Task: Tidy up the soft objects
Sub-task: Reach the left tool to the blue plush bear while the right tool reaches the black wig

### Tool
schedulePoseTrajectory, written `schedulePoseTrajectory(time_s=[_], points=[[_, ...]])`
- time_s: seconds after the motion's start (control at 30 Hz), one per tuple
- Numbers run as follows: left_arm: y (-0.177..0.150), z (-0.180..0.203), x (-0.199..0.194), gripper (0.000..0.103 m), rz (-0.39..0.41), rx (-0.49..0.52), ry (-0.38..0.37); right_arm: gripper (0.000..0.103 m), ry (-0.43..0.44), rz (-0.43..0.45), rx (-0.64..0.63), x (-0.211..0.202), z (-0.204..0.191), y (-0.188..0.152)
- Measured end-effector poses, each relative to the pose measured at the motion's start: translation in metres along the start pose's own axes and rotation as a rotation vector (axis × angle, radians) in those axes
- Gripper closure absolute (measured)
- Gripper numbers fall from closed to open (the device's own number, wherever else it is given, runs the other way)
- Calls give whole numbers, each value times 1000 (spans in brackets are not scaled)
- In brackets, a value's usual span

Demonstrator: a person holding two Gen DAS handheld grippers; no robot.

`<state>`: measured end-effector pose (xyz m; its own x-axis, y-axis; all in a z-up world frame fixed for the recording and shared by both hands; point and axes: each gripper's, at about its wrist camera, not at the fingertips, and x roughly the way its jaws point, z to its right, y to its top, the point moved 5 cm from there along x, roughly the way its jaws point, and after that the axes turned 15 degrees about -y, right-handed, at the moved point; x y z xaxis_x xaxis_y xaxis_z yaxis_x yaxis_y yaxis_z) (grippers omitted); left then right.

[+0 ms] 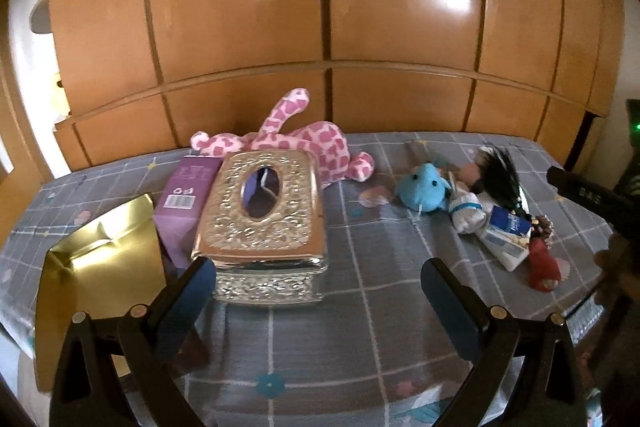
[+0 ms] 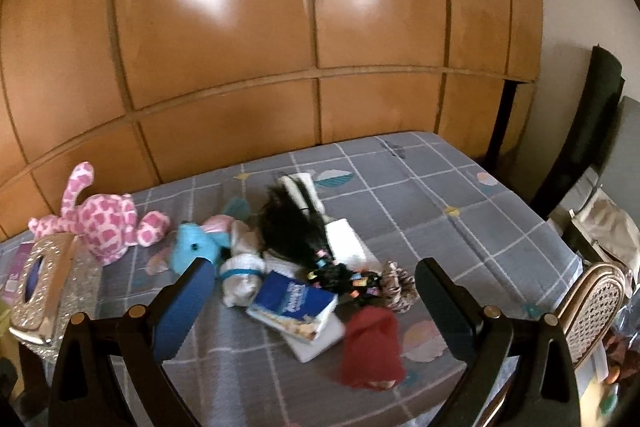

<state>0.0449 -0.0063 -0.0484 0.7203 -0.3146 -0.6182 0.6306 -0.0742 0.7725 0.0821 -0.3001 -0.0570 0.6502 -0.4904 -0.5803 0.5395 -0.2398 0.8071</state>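
Plush toys: one pink (image 1: 296,139), one blue (image 1: 424,187).

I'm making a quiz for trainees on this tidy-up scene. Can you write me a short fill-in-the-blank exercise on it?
1. The plush toy behind the silver tissue box is white with ____ spots.
2. The left gripper and right gripper both stand ____.
3. The small elephant toy is ____ in colour.

Missing words: pink; open; blue

I am in a home bedroom: a wooden wardrobe (image 1: 320,7) stands behind the checked bedsheet (image 1: 360,247) strewn with plush toys (image 1: 312,143).
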Motion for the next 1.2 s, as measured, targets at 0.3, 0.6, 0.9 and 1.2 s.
schedulePoseTrajectory(time_s=[0.3, 0.6, 0.9, 1.2], points=[[3, 18, 11, 0, -25, 63, -12, 1, -22, -14, 40, 38, 16, 6], [13, 42, 36, 0, -54, 155, -32, 1, 25, -86, 187, 67, 37, 4], [19, 67, 85, 0, -163, 111, -243, 1, 83, -103, 242, 66, 39, 2], [38, 81, 158, 0, -301, 35, -298, 1, 145, -133, 283, 70, 40, 0]])
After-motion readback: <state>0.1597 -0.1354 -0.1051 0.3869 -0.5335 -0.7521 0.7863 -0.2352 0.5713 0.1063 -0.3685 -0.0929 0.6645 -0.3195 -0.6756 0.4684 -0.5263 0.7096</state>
